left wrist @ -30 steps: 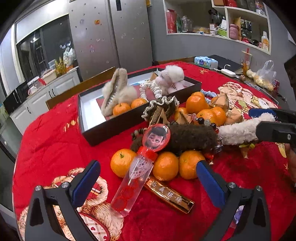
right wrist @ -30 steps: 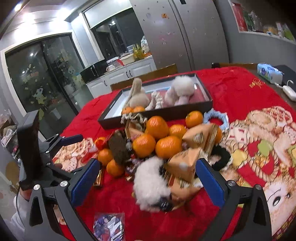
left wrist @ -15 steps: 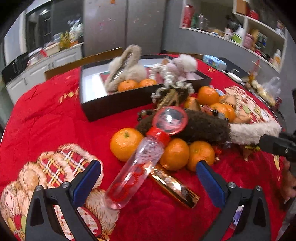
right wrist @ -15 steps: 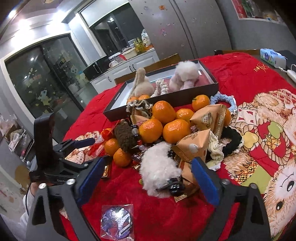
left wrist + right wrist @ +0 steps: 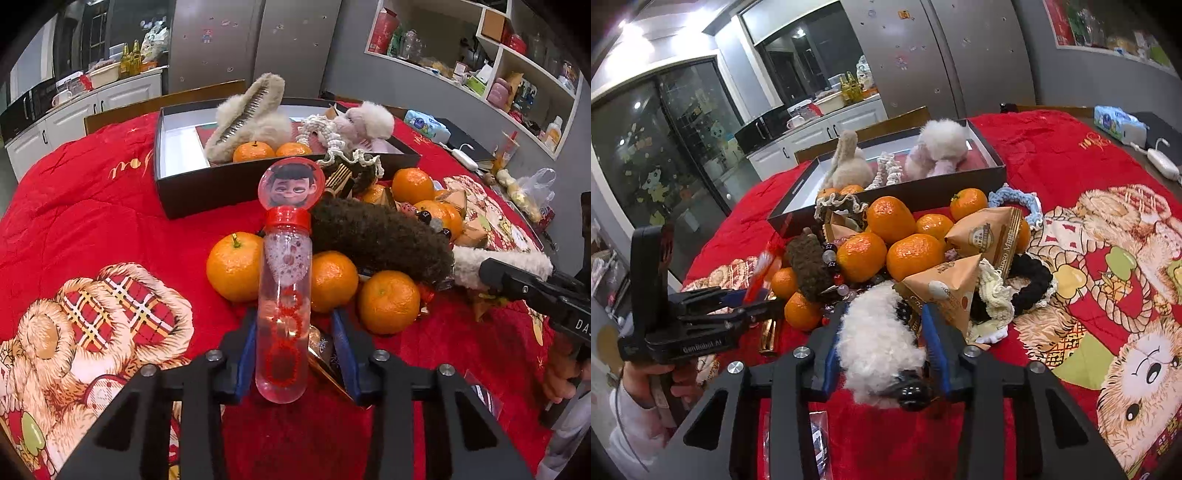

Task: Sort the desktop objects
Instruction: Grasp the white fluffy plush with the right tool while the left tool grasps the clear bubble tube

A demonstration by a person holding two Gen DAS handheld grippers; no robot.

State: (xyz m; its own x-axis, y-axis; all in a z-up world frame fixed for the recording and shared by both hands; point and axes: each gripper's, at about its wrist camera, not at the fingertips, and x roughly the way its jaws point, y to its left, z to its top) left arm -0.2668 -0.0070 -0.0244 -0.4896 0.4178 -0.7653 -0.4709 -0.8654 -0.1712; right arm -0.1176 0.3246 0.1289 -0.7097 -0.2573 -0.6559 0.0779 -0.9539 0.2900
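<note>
Clear plastic bubble bottle (image 5: 283, 306) pinched low in left gripper (image 5: 293, 349); top-heavy, may swing into oranges (image 5: 234, 266). Right gripper (image 5: 884, 349) clamps white fluffy clip (image 5: 877, 341); beads (image 5: 834, 266) may snag.

A red cloth (image 5: 92, 206) with a tartan-patched bear print covers the tabletop. The clear bubble wand (image 5: 283, 295) has a red collar and a cartoon-face cap. The tangerines (image 5: 862, 256) are orange, the box (image 5: 221, 184) black outside and white inside, the fluffy clip (image 5: 877, 345) white, and the pads (image 5: 932, 349) blue.
</note>
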